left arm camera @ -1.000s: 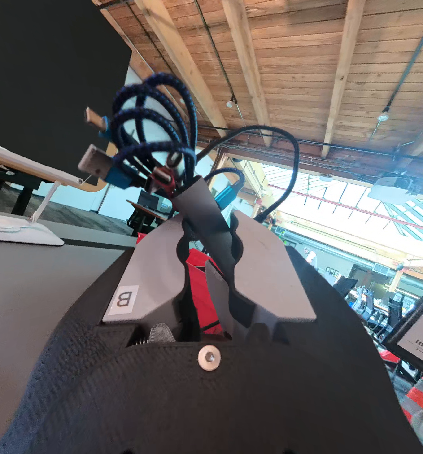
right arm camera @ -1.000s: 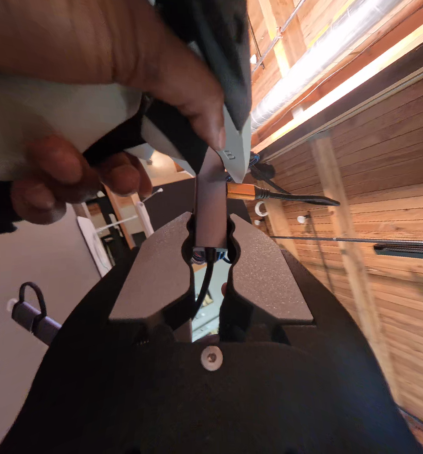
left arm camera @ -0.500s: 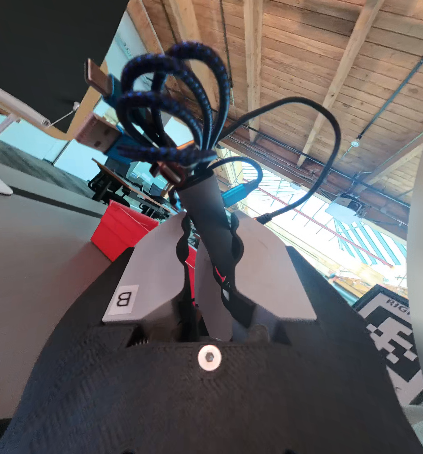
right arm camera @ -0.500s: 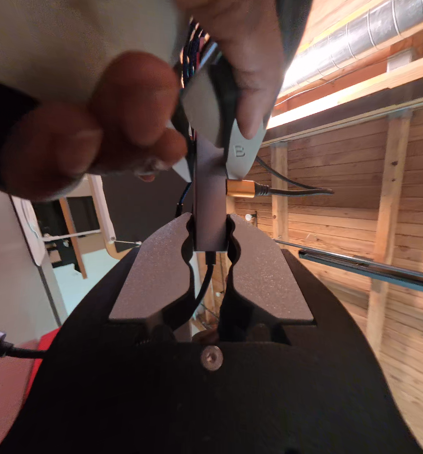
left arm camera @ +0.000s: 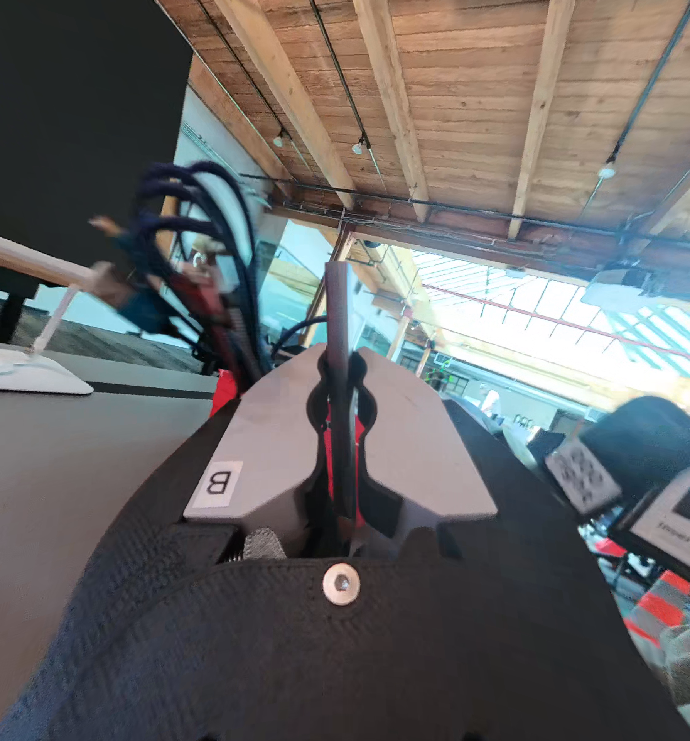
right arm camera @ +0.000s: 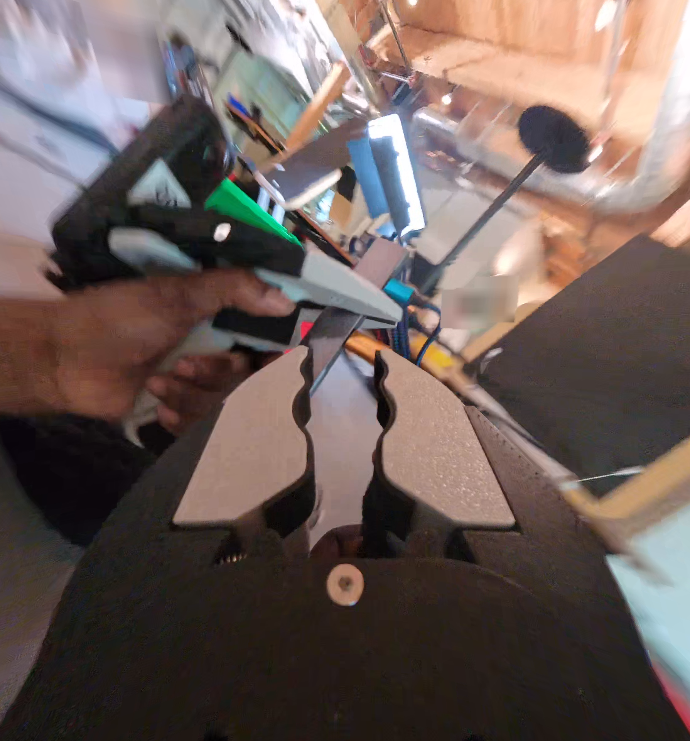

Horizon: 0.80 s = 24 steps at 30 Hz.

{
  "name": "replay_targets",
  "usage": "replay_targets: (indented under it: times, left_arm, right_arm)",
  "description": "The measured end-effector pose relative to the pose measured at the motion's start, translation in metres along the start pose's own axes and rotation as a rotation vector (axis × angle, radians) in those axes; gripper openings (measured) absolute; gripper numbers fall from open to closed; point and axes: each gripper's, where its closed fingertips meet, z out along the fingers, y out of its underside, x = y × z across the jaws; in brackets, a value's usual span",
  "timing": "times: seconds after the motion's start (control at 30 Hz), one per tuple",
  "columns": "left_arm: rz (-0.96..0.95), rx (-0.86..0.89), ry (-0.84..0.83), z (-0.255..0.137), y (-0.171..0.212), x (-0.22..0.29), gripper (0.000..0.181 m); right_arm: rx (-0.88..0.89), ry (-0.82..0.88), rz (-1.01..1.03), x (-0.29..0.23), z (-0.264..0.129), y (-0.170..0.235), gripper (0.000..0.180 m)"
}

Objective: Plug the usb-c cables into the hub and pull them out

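While my left tool [left arm camera: 337, 361] is clamped tight on the hub [left arm camera: 337, 304], holding the slim grey bar edge-on and pointing up between its grey fingers [left arm camera: 271, 433], my right tool [right arm camera: 341, 361] stands apart with a clear gap between its fingers [right arm camera: 427, 433] and nothing in it. In the right wrist view the hub [right arm camera: 359, 304] slants across just beyond my right tips, pinched by the left tool [right arm camera: 375, 312], with my left hand [right arm camera: 106, 333] wrapped round its handle. A teal plug [right arm camera: 397, 290] sits against the hub beside that grip, and an orange plug [right arm camera: 361, 347] shows just below it; blur keeps me from telling whether either is fully seated in a port. Off to the left in the left wrist view, a bundle of braided dark blue cables [left arm camera: 199, 248] loops upward, smeared by motion, with loose ends hanging free, well apart from the hub's top. My judgement is that the task is only partly along: at most a couple of cables appear to be at the hub, most of the bundle seems to be unplugged, and I cannot tell whether this is the plugging or the pulling phase. Below lies the grey worktop [left arm camera: 74, 461], with a red box [left arm camera: 225, 391] behind my left tool.
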Motion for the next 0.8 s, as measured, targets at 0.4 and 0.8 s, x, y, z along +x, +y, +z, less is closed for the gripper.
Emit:
replay_targets:
  times: [0.4, 0.8]
  left_arm:
    - [0.059, -0.242, 0.037, 0.006, 0.033, -0.003, 0.009]
    - [0.258, -0.259, 0.032, 0.005, 0.025, -0.004, 0.033]
  right_arm:
    - [-0.147, -0.053, -0.219, 0.02, -0.017, 0.034, 0.023]
    - [-0.403, 0.126, -0.439, 0.03, -0.004, 0.064, 0.011]
